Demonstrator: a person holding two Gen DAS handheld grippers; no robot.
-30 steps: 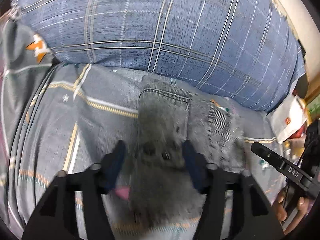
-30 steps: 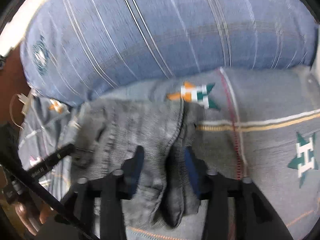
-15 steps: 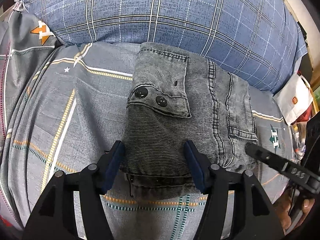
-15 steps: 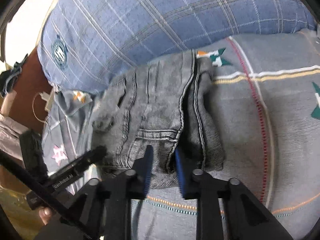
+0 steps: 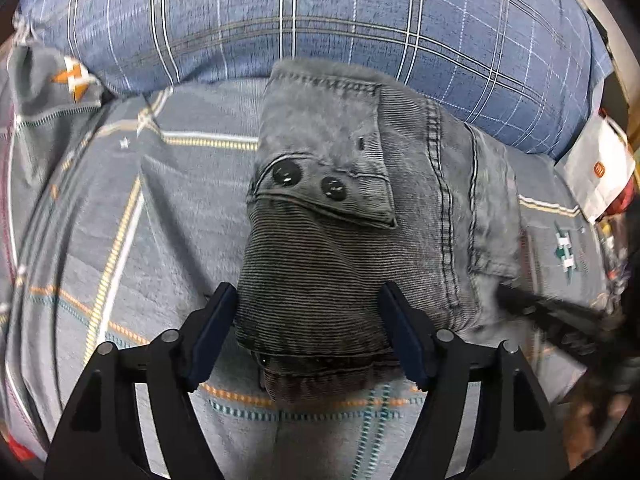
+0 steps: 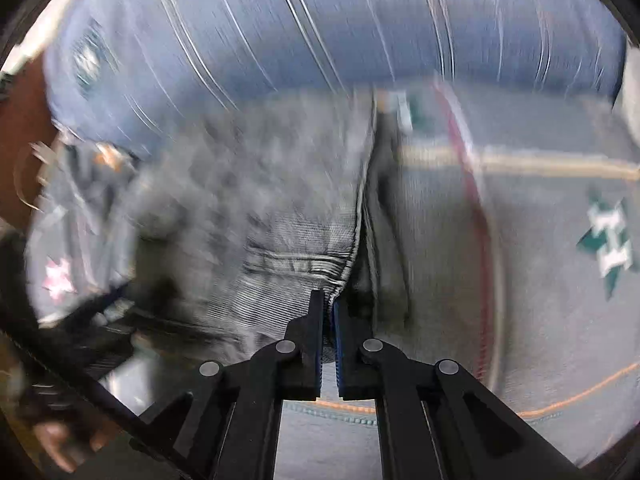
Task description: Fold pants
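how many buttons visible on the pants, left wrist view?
2. Both dark buttons sit side by side on the pocket flap of the folded pants: one left, one right. Folds may hide others.

I see a bed under a grey patterned sheet (image 5: 168, 216) with yellow and white stripes. Directly on it lie the folded grey denim pants (image 5: 360, 216) and, touching their far edge, a big blue plaid pillow (image 5: 320, 16).
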